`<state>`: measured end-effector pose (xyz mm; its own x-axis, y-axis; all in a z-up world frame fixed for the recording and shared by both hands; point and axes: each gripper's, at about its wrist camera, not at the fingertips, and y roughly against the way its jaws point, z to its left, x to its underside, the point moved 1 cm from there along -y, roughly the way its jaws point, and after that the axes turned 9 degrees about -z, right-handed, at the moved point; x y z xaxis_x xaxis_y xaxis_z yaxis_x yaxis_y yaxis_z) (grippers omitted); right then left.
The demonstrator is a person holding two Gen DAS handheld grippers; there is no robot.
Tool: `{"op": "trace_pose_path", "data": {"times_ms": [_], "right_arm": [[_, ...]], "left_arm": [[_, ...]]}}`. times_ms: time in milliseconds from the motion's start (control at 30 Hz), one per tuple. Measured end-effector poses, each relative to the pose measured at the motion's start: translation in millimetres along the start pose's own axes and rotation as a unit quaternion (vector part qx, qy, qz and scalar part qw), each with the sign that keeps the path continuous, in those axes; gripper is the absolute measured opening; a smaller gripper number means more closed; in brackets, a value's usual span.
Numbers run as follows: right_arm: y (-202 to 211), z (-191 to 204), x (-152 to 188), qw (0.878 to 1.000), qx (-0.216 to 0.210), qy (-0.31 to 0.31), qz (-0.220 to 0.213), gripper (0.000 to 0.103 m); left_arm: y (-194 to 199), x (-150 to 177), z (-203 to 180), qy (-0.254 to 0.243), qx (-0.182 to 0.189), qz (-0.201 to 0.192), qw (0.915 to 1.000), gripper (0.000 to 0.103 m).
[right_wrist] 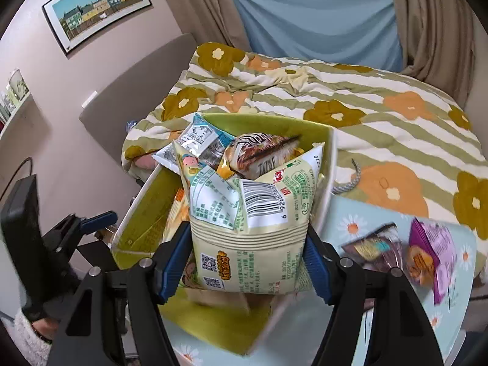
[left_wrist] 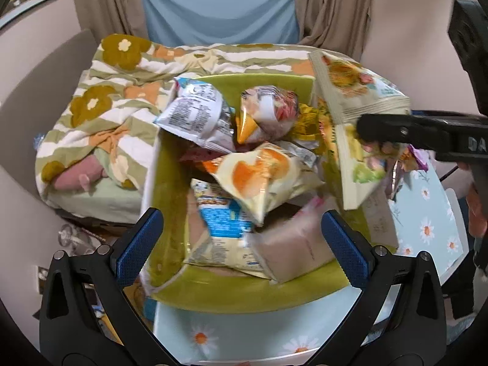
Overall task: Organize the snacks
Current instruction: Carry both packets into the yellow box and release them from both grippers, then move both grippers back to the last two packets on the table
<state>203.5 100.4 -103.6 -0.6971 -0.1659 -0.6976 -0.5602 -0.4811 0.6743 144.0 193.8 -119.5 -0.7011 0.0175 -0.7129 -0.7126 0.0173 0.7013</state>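
Bedroom, daisy-print desk (right_wrist: 360,213) beside bed (right_wrist: 381,122). Green box (left_wrist: 170,286): heaped with snacks, ahead of left gripper (left_wrist: 241,244), jaws spread, empty. Right gripper (right_wrist: 248,259): jaws pinching pale snack bag (right_wrist: 253,244) above box. Step: loading. Next: lower, release. Two packets (right_wrist: 405,256) remain right of jaws.

My blue pads (left_wrist: 138,245) look ribbed and rubbery; the bag (right_wrist: 253,235) I hold is glossy crinkled film, the quilt (right_wrist: 381,116) soft matt cloth.
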Motion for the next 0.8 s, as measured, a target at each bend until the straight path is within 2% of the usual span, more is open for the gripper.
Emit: {"op": "trace_pose_path", "data": {"times_ms": [133, 200, 233, 333, 533, 800], "right_arm": [[-19.0, 3.2, -7.1, 1.0, -0.011, 0.0, 0.008, 0.072], [-23.7, 5.3, -7.8, 1.0, -0.009, 0.005, 0.006, 0.1], [-23.7, 6.1, -7.7, 1.0, -0.006, 0.008, -0.003, 0.103], [-17.6, 7.0, -5.1, 0.999, 0.003, 0.017, -0.027, 0.103], [-6.3, 3.8, 4.9, 0.999, 0.017, 0.019, -0.029, 0.103], [37.5, 3.3, 0.6, 0.998, 0.031, 0.015, -0.05, 0.103]], "left_arm": [[-0.1, -1.6, 8.7, 0.005, -0.006, -0.002, 1.0, 0.103], [-1.5, -1.2, 12.2, 0.01, -0.005, 0.0, 0.9999, 0.103], [-3.3, -0.3, 13.6, 0.011, -0.004, 0.003, 0.9999, 0.103], [-6.3, 3.7, 15.8, 0.015, -0.003, 0.01, 0.9998, 0.103], [-3.4, 7.4, 14.4, 0.025, 0.0, 0.014, 0.9996, 0.103], [25.3, -14.4, 1.8, 0.022, -0.001, -0.012, 0.9997, 0.103]]}}
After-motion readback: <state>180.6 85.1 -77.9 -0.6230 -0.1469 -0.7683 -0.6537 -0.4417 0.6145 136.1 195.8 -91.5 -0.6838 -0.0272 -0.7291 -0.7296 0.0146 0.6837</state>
